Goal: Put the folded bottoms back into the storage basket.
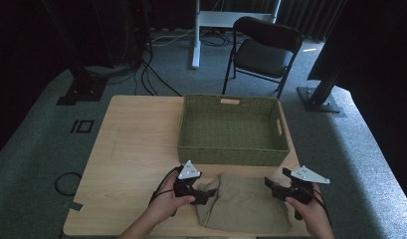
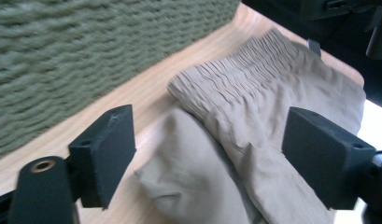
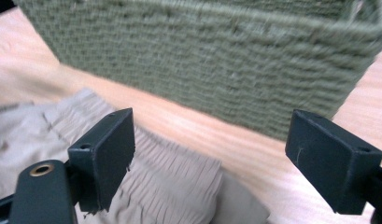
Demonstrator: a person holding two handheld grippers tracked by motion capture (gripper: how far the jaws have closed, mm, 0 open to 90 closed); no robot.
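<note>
While it lies crumpled at the near edge of the table [image 1: 136, 144], the tan pair of shorts [image 1: 246, 201] sits just in front of the green woven basket [image 1: 233, 130], its gathered waistband toward the basket. At its left edge, the left gripper [image 1: 203, 194] has its jaws spread wide over the cloth, gripping nothing. At its right edge, the right gripper [image 1: 273, 185] is likewise wide open, above the waistband. Behind the table stands a black folding chair [image 1: 265, 50].
</note>
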